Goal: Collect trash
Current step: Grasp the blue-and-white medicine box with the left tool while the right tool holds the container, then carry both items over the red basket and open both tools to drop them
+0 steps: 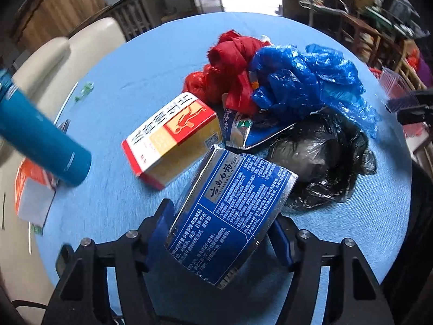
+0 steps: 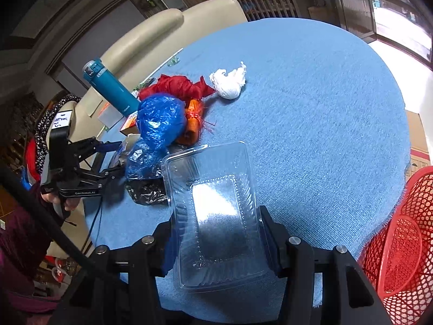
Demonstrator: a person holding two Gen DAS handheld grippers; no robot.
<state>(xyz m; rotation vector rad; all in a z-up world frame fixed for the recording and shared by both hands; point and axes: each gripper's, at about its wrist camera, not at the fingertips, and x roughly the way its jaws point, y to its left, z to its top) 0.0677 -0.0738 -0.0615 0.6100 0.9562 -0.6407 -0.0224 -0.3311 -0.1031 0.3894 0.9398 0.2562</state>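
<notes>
My left gripper [image 1: 222,233] is shut on a blue and silver toothpaste box [image 1: 230,216] and holds it above the round blue table [image 1: 135,81]. Beyond it lie a red and yellow box [image 1: 173,138], a red bag [image 1: 227,73], a blue plastic bag [image 1: 305,81] and a black plastic bag [image 1: 324,162]. My right gripper [image 2: 219,233] is shut on a clear plastic clamshell container [image 2: 213,211]. A crumpled white tissue [image 2: 230,81] lies further on the table. The left gripper also shows in the right wrist view [image 2: 108,159].
A red mesh basket [image 2: 400,238] stands at the table's right edge. A teal bottle [image 1: 40,132] and an orange and white box [image 1: 32,195] are at the left of the table. Cream chairs [image 2: 167,32] stand behind it.
</notes>
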